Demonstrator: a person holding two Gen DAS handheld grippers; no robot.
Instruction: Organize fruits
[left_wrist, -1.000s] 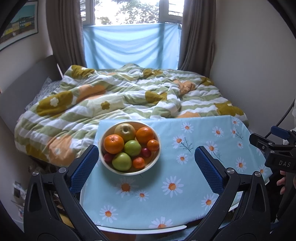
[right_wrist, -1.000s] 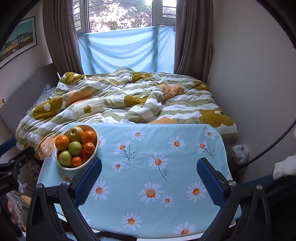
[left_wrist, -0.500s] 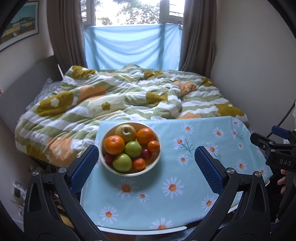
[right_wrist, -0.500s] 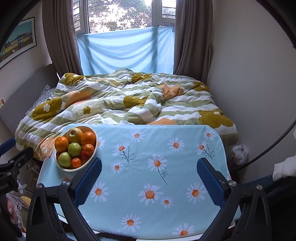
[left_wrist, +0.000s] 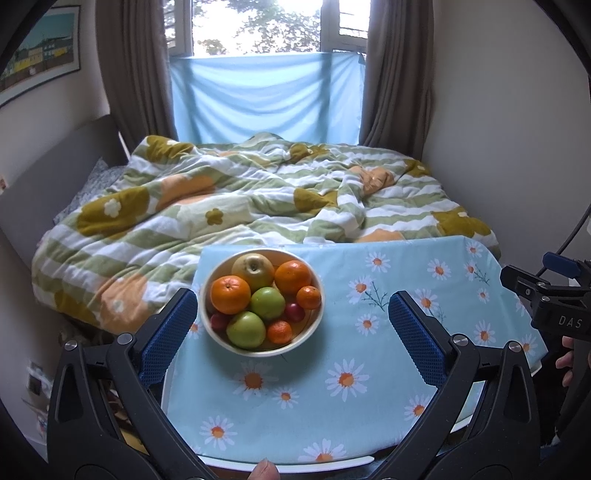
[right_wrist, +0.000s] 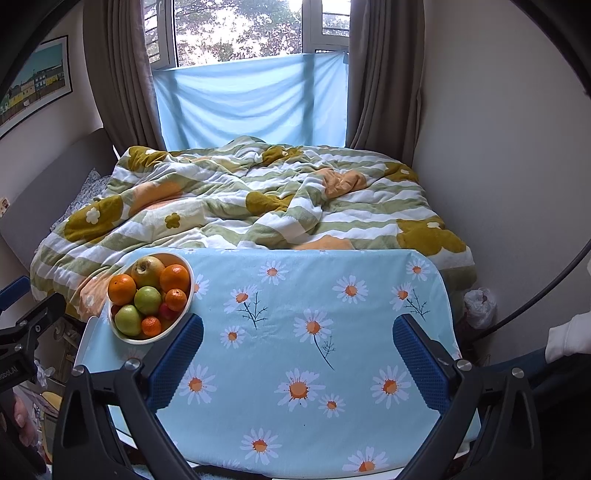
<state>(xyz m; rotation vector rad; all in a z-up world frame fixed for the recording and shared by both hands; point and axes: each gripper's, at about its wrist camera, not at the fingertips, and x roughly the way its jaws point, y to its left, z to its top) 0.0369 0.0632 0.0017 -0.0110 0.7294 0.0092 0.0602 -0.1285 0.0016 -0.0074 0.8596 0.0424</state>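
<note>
Both grippers, left gripper (left_wrist: 291, 321) and right gripper (right_wrist: 297, 349), hang with jaws wide apart and empty, barely shifted over the last second; all fruit sits heaped in the bowl (left_wrist: 221, 341) on the daisy cloth (right_wrist: 314, 291), a scene fitting either end of sorting

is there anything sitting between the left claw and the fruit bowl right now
Nothing visible. The left claw is open and faces the fruit bowl directly, with only bare daisy tablecloth in front of it.

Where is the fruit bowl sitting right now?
The fruit bowl sits at the table's far-left corner on the daisy cloth, next to the bed; in the left wrist view it lies between the open fingers.
</note>
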